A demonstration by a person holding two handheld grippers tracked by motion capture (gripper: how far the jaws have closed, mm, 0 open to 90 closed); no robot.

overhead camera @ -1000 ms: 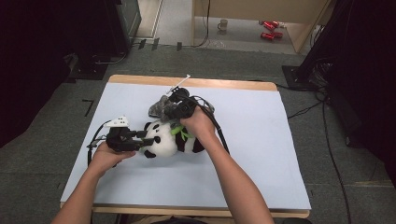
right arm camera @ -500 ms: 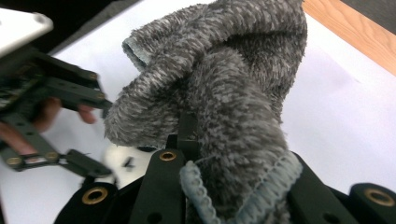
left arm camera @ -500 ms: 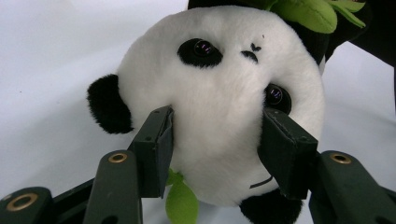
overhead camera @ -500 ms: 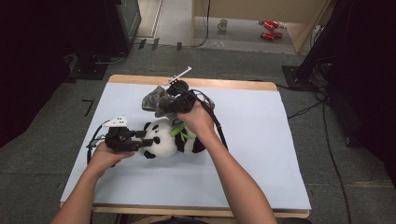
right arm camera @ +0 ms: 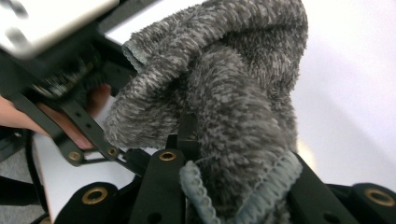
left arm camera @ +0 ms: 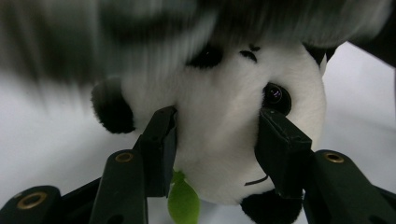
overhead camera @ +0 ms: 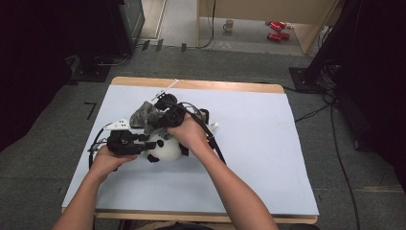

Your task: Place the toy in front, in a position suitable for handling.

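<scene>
Mid-way: left tongs (left arm camera: 212,140) clamped on white-and-black plush panda (left arm camera: 224,116), right tongs (right arm camera: 233,186) clamped on fuzzy grey knit cloth (right arm camera: 224,93), not yet draped.

In your left gripper view, the grey fuzzy cloth (left arm camera: 140,32) passing above your left gripper (left arm camera: 215,140) is smeared by motion blur, so you cannot read its weave or edges there. The panda plush (left arm camera: 224,116) runs behind both jaws, and its lower body is cut off by the bottom edge beside the green leaf (left arm camera: 183,203). In your right gripper view, the cloth (right arm camera: 233,116) drapes over your right gripper (right arm camera: 224,182), hiding where the pads meet it. In the high view, your right hand (overhead camera: 189,134) covers much of the panda (overhead camera: 165,149).
</scene>
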